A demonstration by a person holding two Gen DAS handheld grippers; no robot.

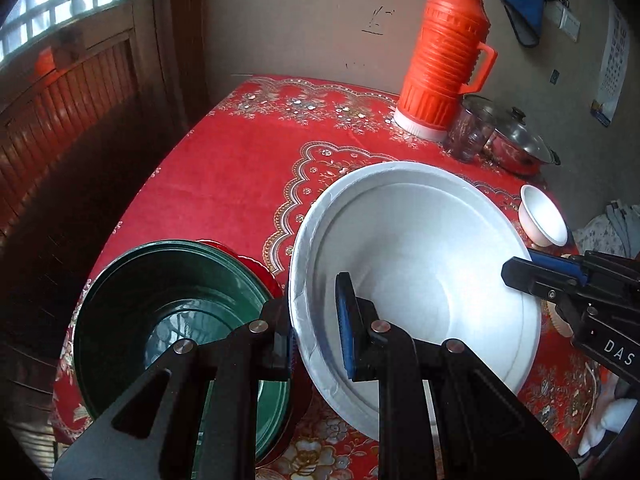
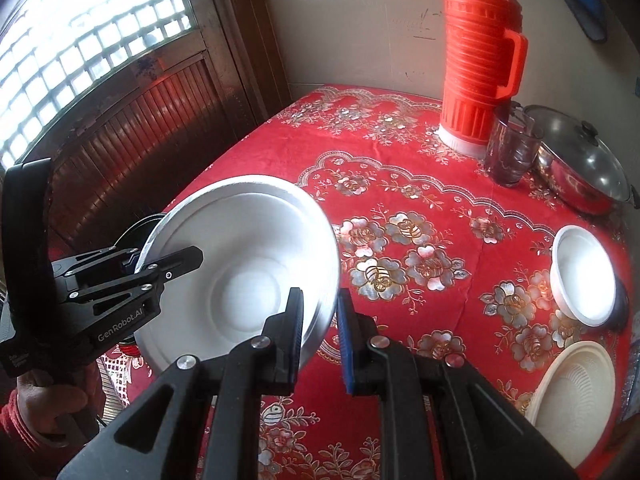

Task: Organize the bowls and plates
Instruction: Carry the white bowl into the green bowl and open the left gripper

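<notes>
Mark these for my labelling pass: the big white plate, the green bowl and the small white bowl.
big white plate [image 1: 420, 264]: left wrist view, on its inner well.
green bowl [image 1: 168, 312]: left wrist view, on its inside bottom.
small white bowl [image 2: 584, 276]: right wrist view, on its inside.

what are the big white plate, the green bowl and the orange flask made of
big white plate: likely foam or coated paper; matte face, silvery torn-looking rim.
green bowl: probably plastic or melamine; glossy, mirrors the window.
orange flask: moulded plastic shell; ribbed body, one-piece handle, white base.
left gripper and right gripper both straddle the plate's rim.
</notes>
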